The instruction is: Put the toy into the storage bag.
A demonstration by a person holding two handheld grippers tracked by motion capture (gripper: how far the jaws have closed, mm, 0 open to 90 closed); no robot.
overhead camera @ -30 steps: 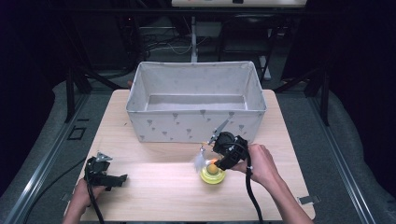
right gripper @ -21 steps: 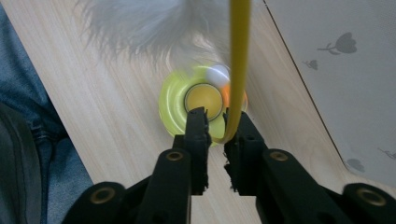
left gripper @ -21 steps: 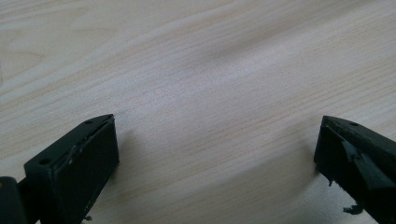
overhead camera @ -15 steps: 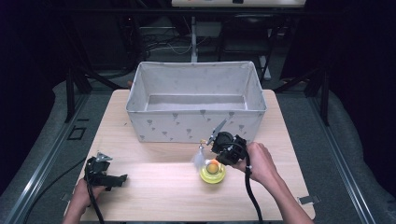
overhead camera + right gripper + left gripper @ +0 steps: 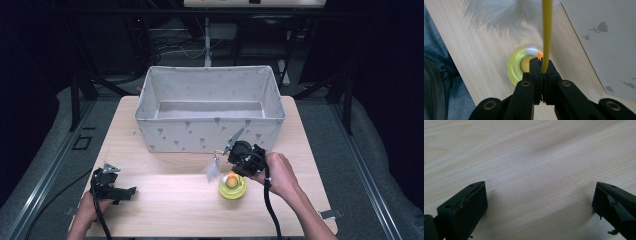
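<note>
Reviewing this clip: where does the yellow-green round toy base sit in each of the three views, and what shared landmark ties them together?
High view: the toy base lies lower centre-right on the table, under the right gripper.
Left gripper view: not in it; bare wood between open jaws.
Right gripper view: at centre, just past the jaws shut on the yellow stick.
Shared landmark: the light wooden tabletop.

A light wooden table with pale grain stands on a grey carpeted floor. Metal rails run along the floor on the left side of the table. Behind the table, black metal frame legs and tangled cables sit in a dark, unlit room. Bright light falls on the tabletop.
</note>
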